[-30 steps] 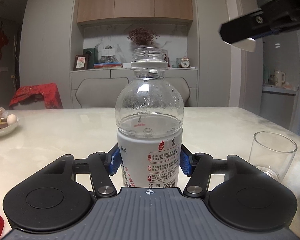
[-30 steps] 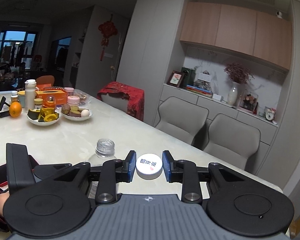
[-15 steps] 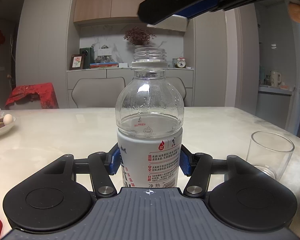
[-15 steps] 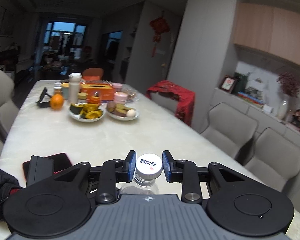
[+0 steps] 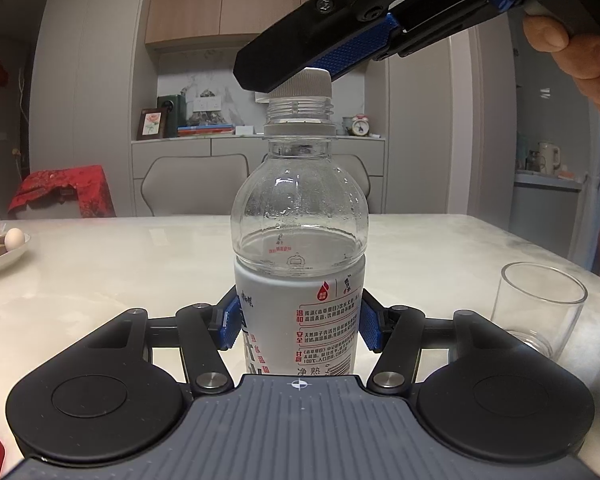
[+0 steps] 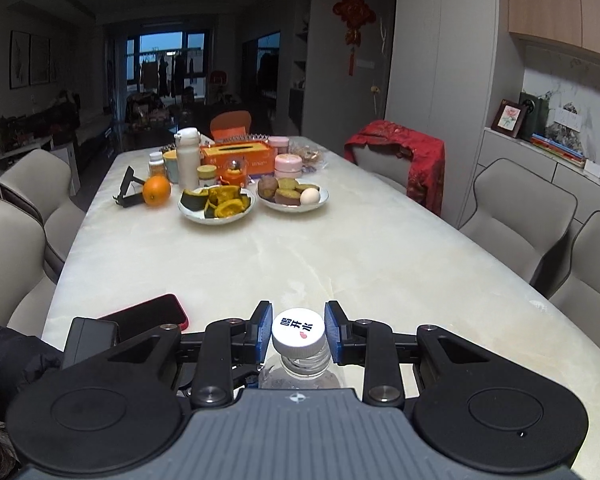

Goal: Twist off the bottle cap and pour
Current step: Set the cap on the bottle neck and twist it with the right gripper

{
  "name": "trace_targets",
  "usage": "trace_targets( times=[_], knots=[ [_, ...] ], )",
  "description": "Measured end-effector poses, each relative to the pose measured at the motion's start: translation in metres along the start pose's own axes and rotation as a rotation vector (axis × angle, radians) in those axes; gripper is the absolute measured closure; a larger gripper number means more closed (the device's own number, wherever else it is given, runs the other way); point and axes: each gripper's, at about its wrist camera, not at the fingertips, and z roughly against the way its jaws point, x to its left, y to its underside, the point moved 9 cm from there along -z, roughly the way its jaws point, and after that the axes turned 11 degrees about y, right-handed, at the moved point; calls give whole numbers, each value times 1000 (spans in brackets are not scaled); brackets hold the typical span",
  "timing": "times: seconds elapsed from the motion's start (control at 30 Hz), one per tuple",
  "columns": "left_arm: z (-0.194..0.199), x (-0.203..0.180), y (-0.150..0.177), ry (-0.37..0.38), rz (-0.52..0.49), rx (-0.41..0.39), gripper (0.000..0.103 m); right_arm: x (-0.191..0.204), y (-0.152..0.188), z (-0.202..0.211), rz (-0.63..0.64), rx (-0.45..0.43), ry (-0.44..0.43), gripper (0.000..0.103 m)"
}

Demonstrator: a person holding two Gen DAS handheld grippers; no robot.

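The bench (image 6: 339,248) is long, pale and shiny like marble, with grey chairs (image 6: 515,208) around it; one chair wears a red cloth (image 6: 411,152). At the far end, about 11 o'clock in the right wrist view, sit two bowls of food (image 6: 220,204), an orange (image 6: 156,191), a white flask (image 6: 188,158) and an orange tissue box (image 6: 236,156). A red phone (image 6: 156,312) lies near, at 9 o'clock. The room behind is dim, with dark windows.

The bottle (image 5: 300,240) stands upright on the bench, in the middle of the left wrist view. It is see-through on top, with tiny drops inside, and has a white label with red writing lower down. Water reaches up to about the top of the label. The left hand-held gripper (image 5: 298,324) squeezes the label from both sides with its blue pads.

The right hand-held gripper (image 6: 298,332) comes in from 1 o'clock and pinches the white cap (image 5: 305,84) (it has dark letters on top). The cap sits at the top of the bottle's bare screw threads, a bit tilted. I cannot tell if it touches them.

An empty clear glass (image 5: 539,308) stands at 3 o'clock, apart from the bottle.
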Motion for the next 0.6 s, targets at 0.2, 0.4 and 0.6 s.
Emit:
trace_targets(
  times=[0.2, 0.4, 0.6],
  knots=[
    [0, 3, 0, 2, -1, 0, 46, -5, 2, -4, -24, 45, 6, 71],
    [-2, -2, -1, -3, -2, 2, 46, -9, 5, -8, -60, 54, -6, 71],
    [-2, 3, -3, -2, 0, 1, 46, -15, 10, -8, -127, 47, -17, 70]
  ],
)
